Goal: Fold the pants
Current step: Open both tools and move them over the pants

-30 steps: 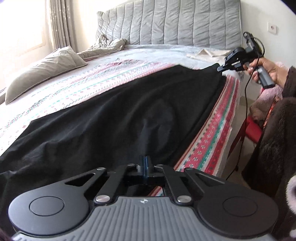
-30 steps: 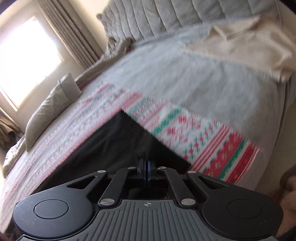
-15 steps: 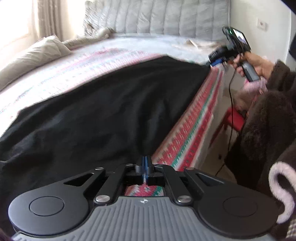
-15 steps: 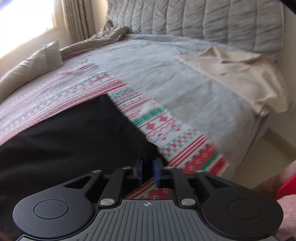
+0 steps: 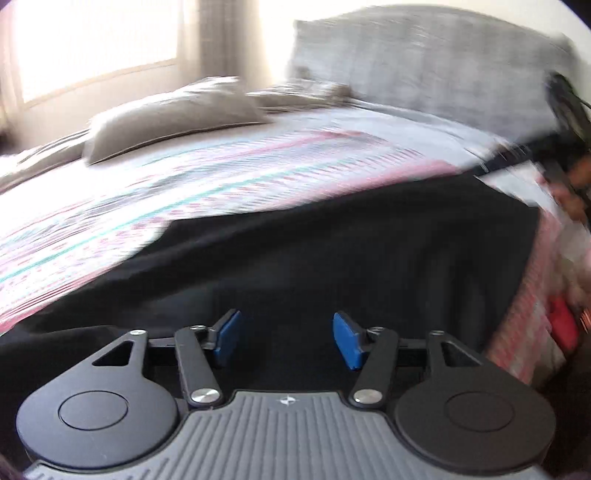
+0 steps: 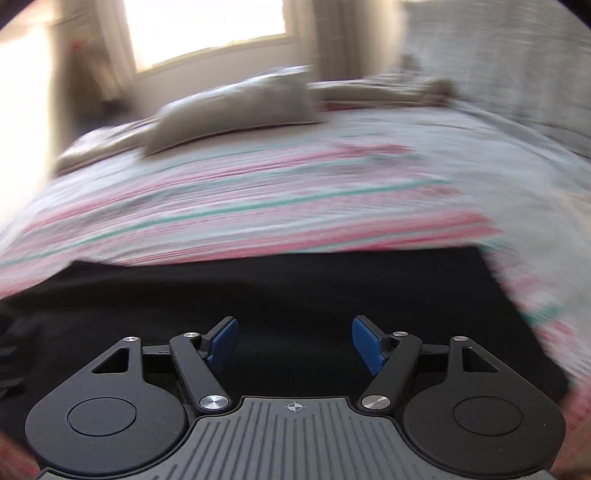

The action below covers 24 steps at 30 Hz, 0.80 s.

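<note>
Black pants (image 5: 332,266) lie spread flat on the patterned bedspread (image 5: 184,192) along the near edge of the bed. They also show in the right wrist view (image 6: 295,291). My left gripper (image 5: 286,341) is open and empty, with its blue pads wide apart just above the black cloth. My right gripper (image 6: 293,345) is open and empty too, above the pants near their right end. The right gripper shows blurred at the far right of the left wrist view (image 5: 517,155). Both views are motion-blurred.
A grey pillow (image 5: 173,118) lies at the far side of the bed and shows in the right wrist view (image 6: 236,107). A quilted grey headboard (image 5: 424,59) stands at the right. A bright window (image 6: 207,29) is behind. A red object (image 5: 561,328) is beside the bed.
Both grippers have opened and let go of the pants. Both views have swung left across the bed. The pants now lie flat.
</note>
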Each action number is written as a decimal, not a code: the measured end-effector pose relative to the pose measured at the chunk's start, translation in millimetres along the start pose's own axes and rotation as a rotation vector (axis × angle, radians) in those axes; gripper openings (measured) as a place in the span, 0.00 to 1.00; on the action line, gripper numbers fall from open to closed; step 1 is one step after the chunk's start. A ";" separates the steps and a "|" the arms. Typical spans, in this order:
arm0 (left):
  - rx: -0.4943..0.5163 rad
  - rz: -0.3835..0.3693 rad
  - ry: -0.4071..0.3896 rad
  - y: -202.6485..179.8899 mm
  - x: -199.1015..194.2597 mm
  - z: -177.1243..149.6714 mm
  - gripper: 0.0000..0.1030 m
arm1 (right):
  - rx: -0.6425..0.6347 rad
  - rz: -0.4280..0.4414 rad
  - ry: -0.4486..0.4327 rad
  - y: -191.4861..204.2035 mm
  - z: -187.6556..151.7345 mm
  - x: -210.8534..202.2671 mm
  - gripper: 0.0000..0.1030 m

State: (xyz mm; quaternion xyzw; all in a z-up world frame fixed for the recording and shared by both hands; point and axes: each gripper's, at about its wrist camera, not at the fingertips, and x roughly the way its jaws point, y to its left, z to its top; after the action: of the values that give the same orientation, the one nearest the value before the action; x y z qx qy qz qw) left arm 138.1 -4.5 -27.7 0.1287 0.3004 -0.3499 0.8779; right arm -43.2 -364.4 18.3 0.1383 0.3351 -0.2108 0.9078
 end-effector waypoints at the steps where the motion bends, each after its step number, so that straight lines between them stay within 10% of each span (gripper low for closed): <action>1: -0.045 0.026 -0.002 9.9 0.9 5.2 0.66 | -0.031 0.038 0.008 15.8 5.7 7.1 0.67; 6: -0.224 0.124 -0.036 48.9 4.7 8.7 0.69 | -0.177 0.231 0.020 89.4 32.5 42.0 0.67; 12: -0.217 0.258 -0.027 69.5 9.1 -3.7 0.73 | -0.243 0.418 0.074 168.2 55.0 94.7 0.66; 24: -0.365 0.312 0.060 100.1 9.7 -12.5 0.73 | -0.278 0.449 0.170 245.5 82.7 206.6 0.61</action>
State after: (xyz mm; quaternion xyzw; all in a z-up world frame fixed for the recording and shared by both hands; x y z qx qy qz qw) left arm 207.4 68.0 -41.9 0.0231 0.3610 -0.1459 0.9208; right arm 260.9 -242.5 -31.5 0.1004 0.3969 0.0561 0.9106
